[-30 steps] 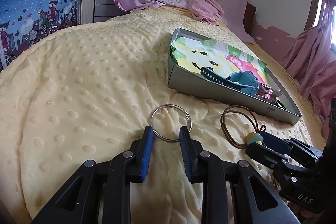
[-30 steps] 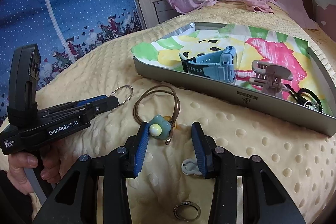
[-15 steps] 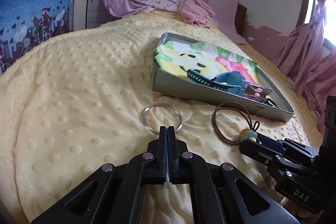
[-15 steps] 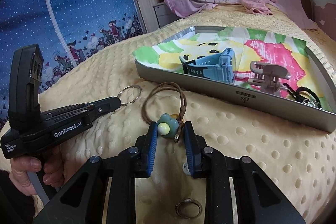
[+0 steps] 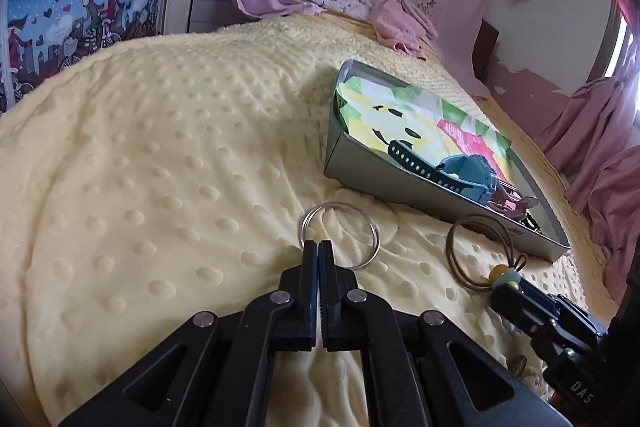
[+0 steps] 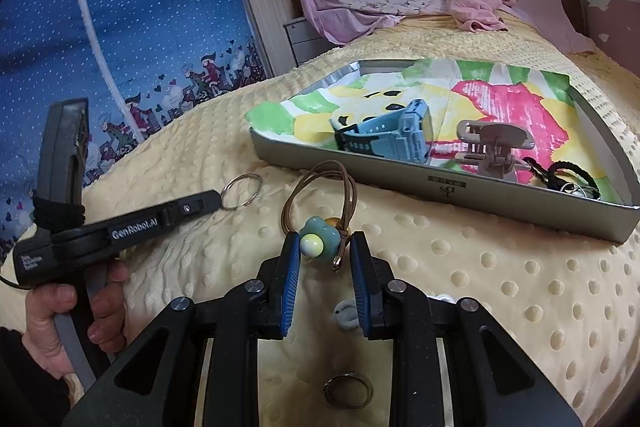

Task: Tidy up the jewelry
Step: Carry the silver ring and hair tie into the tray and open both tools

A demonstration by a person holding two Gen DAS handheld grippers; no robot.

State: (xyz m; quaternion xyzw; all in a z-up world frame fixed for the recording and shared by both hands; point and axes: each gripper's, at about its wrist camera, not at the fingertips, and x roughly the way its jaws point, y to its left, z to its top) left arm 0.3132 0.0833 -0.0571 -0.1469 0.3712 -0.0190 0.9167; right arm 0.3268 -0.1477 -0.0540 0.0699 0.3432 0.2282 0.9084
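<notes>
Bed: the bumpy yellow blanket [image 5: 160, 155] is soft; lots of open room on its left side.
Tray: the grey metal tray [image 6: 472, 187] holds a blue watch [image 6: 396, 141], so jewelry goes there; its near wall must be cleared.
Left hand-held gripper [image 5: 318, 247]: pinched tight on the thin silver ring [image 5: 340, 233], likely to lift it.
Right hand-held gripper [image 6: 325, 259]: partly open around the green flower bead [image 6: 320, 241] of the brown cord loop [image 6: 320, 187], not squeezing.

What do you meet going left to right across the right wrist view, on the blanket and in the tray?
Left hand-held gripper → silver key ring → brown cord hair tie with flower bead → blue watch → grey claw clip → black cord loop, the last three inside the tray.
</notes>
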